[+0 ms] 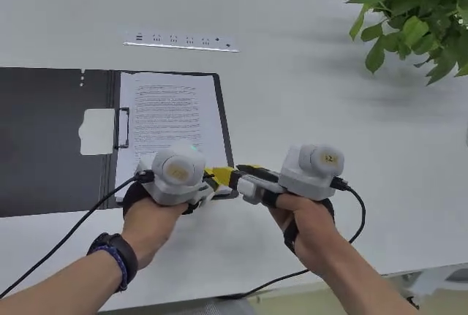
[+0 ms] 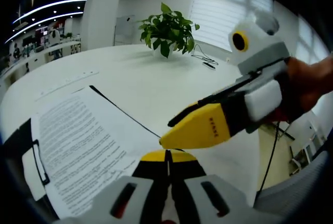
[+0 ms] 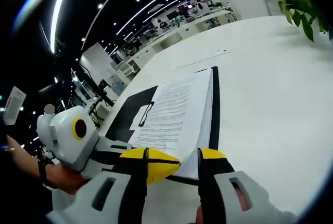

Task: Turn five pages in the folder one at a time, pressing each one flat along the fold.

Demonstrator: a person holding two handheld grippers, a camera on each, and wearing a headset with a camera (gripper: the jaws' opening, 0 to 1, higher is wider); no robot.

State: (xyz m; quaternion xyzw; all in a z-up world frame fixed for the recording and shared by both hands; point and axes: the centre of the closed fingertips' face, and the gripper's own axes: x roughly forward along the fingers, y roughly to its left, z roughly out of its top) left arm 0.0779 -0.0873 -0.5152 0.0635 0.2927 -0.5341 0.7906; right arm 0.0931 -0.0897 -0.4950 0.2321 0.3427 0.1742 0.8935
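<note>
Black folder [image 1: 44, 139] lies open on the white surface [image 1: 329, 96], left of centre in the head view, with its printed page [image 1: 172, 114] on the right half. At the page's lower right corner the left tool [image 2: 167, 156] is clenched, yellow tips together; whether it pinches a sheet I cannot tell. The right tool [image 3: 175, 157] is released, jaws apart, with the page corner between them.

Page [image 1: 172, 114] print too small to read; plant [image 1: 417, 15] cut by edge.
</note>
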